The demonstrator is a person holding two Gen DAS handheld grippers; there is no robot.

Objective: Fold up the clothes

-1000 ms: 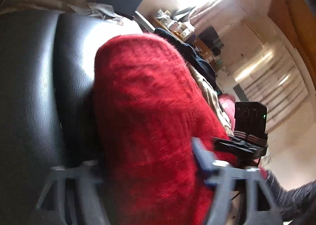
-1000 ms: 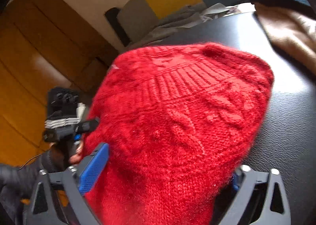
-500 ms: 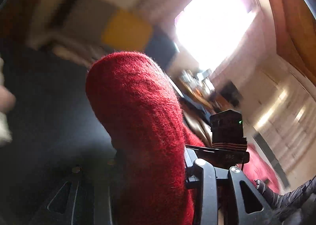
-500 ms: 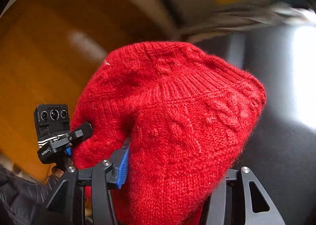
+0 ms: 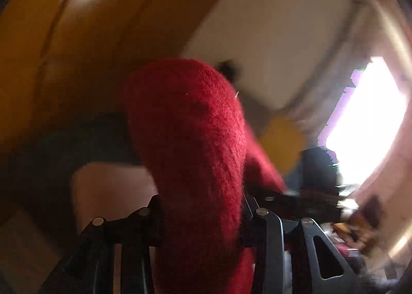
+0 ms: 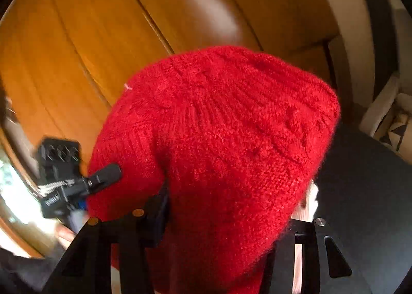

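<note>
Between both claws: fluffy red cable-knit wool sweater (image 6: 219, 144), bunched and lifted off the black leather surface (image 6: 365, 191).
Left gripper (image 5: 203, 212): clamped on the sweater.
Right gripper (image 6: 231, 219): clamped on the sweater.
Backdrop: orange wooden panels (image 6: 103, 23).

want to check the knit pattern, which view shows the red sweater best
The right wrist view. There the red sweater is bright and fairly sharp, showing ribbing and cable stitches, bunched between the right gripper jaws. The left wrist view shows only a narrow, darker, blurred fold in the left gripper.
</note>
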